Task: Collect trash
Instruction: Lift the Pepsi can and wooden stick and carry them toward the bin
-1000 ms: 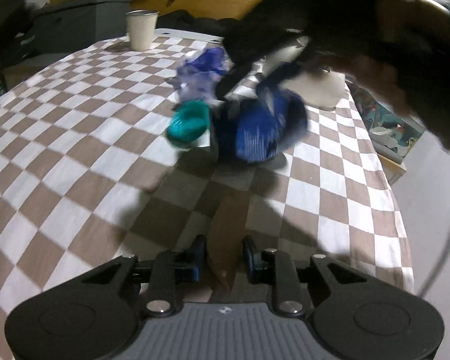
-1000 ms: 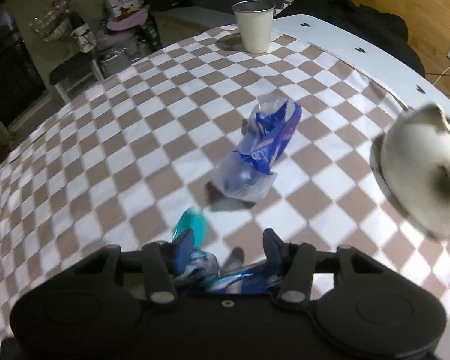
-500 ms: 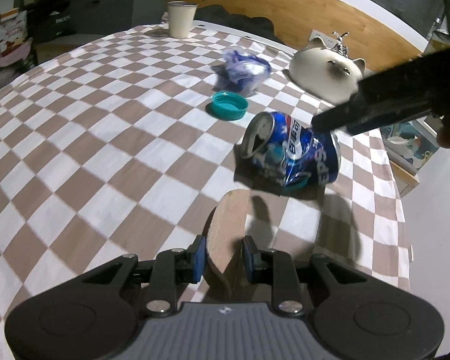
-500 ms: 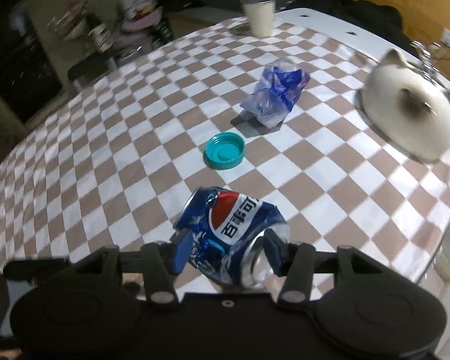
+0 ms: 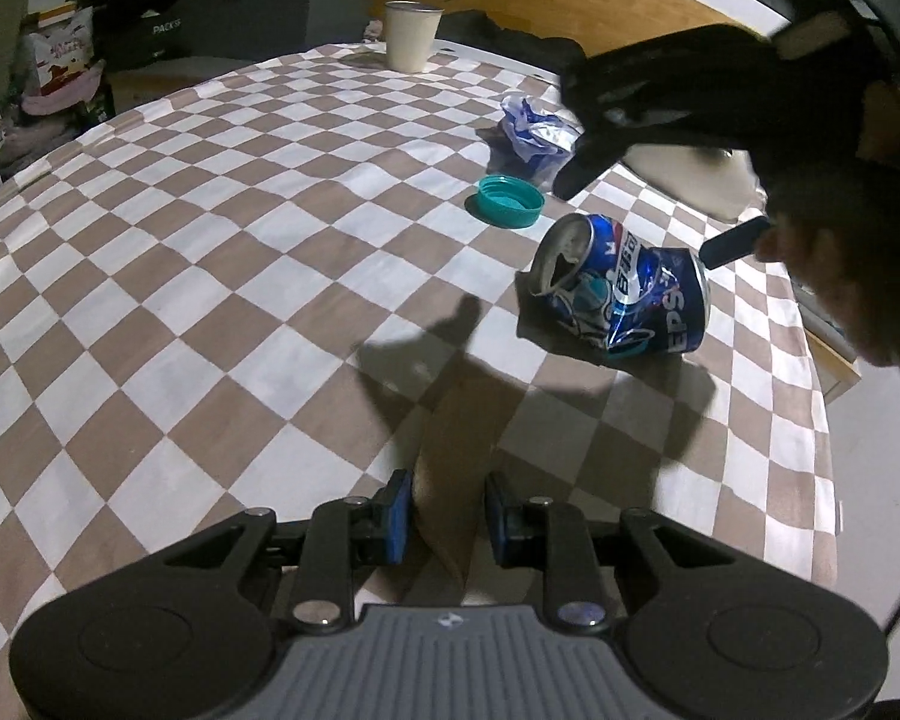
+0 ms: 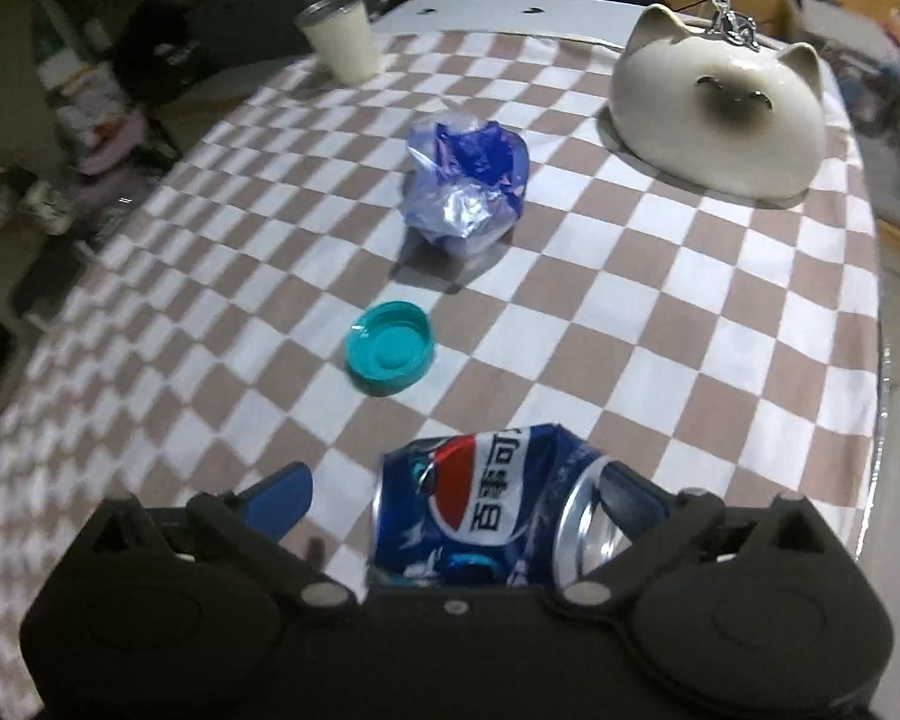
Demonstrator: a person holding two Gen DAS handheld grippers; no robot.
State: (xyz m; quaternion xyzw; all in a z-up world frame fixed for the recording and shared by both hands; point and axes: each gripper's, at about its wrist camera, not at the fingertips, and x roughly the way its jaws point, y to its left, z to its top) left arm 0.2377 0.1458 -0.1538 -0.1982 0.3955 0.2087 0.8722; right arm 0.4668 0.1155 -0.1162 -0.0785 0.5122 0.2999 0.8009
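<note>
A crushed blue Pepsi can [image 6: 486, 516] lies on its side on the checkered tablecloth [image 6: 660, 312]. My right gripper [image 6: 456, 483] straddles it with its jaws opening wide, and neither pad presses on the can. From the left wrist view, the can [image 5: 624, 294] rests on the cloth under the right gripper [image 5: 654, 210], which a hand holds. My left gripper [image 5: 447, 483] is shut on a brown sheet-like piece [image 5: 456, 444], possibly a paper bag's edge. A teal bottle cap [image 6: 390, 354] and a crumpled blue wrapper [image 6: 465, 180] lie farther back.
A pale cup [image 6: 342, 39] stands at the far edge of the table. A cream cat-shaped ceramic piece [image 6: 720, 114] sits at the back right. The table's right edge [image 6: 876, 360] is close to the can. Boxes and bags fill the floor at the left.
The right gripper carried the can nearer and to the right, away from the cap. It then spread its jaws, and the can now rests on the cloth. The left gripper kept its hold.
</note>
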